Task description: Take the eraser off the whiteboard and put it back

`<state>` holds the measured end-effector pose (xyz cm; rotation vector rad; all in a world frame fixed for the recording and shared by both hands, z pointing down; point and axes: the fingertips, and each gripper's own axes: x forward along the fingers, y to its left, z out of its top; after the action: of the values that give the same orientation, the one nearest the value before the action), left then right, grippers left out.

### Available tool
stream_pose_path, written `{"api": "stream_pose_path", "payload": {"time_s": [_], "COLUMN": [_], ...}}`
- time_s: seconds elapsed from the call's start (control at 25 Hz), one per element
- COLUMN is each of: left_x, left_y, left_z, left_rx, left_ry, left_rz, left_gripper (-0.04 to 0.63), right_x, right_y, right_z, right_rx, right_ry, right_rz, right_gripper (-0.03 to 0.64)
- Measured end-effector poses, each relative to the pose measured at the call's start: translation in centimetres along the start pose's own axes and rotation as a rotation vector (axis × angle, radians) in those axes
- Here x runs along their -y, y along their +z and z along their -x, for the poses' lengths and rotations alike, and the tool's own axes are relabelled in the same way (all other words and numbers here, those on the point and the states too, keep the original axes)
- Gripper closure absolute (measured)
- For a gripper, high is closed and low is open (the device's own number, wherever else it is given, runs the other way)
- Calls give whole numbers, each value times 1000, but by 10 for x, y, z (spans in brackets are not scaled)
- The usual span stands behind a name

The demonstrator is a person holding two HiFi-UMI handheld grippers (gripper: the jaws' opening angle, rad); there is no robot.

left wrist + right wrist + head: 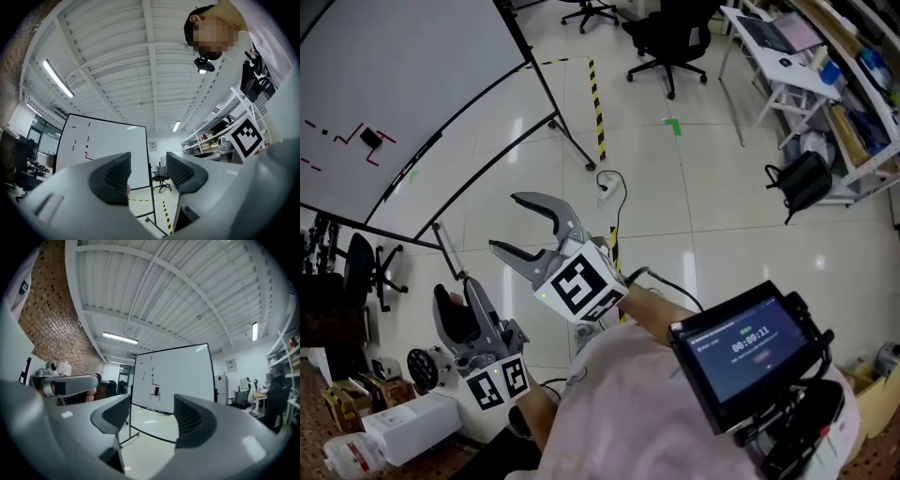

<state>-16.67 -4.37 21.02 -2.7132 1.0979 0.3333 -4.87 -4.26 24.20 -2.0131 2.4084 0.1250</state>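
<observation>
Right gripper (pixel 152 416): jaws wide apart, nothing between them. Left gripper (pixel 149 171): jaws partly apart, empty. Eraser (pixel 156 391), apparently the small dark block, sits on the whiteboard (pixel 183 376), well ahead of the right gripper.

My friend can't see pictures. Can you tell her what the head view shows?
The right gripper and left gripper, both open and empty, are held out over a shiny floor toward a whiteboard. A small black eraser sticks to the board, apart from both.
</observation>
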Motion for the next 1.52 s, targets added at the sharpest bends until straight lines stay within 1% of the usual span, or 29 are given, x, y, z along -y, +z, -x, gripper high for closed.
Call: {"api": "stream_pose_path", "payload": {"time_s": [0.08,0.12,0.2,0.28,0.4,0.52,0.6,0.72,0.84,1.0,1.12,1.24,1.28,1.4,1.44,1.52], "left_x": [-5,-8,-20,-41,-74,-109,-133,-153,-164,-162,-161,-150,-142,-107,-93,-63], "left_y": [0,1,2,4,5,3,4,-1,-9,-8,-11,-17,-18,-16,-16,-16], "left_z": [0,1,12,34,62,79,88,95,100,112,123,121,119,104,97,78], "left_rx": [3,2,-3,-4,3,4,10,23,16,20,22,12,12,7,6,2], "left_ry": [-6,-14,-30,-41,-60,-103,-134,-173,-179,-181,-161,-138,-133,-122,-121,-118], "left_rz": [11,10,0,-5,10,4,15,25,45,64,86,109,101,44,42,69], "left_gripper": [371,371,371,371,371,371,371,371,371,371,371,371,371,371,371,371], "right_x": [-11,-14,-32,-61,-102,-140,-163,-186,-203,-212,-219,-217,-214,-190,-179,-149], "right_y": [1,2,3,3,0,-4,-7,-14,-18,-20,-26,-30,-31,-32,-31,-29], "right_z": [-10,-15,-25,-34,-47,-69,-84,-96,-95,-90,-90,-88,-87,-74,-67,-51], "right_rx": [12,20,34,41,55,66,69,70,70,59,27,-7,-17,-42,-48,-57], "right_ry": [46,47,25,2,-27,-59,-87,-111,-114,-118,-103,-73,-65,-53,-49,-46], "right_rz": [-46,-58,-64,-76,-89,-99,-106,-95,-74,-53,-36,-4,10,52,59,68], "right_gripper": [316,309,305,305,305,305,304,293,288,274,266,258,252,222,219,218]}}
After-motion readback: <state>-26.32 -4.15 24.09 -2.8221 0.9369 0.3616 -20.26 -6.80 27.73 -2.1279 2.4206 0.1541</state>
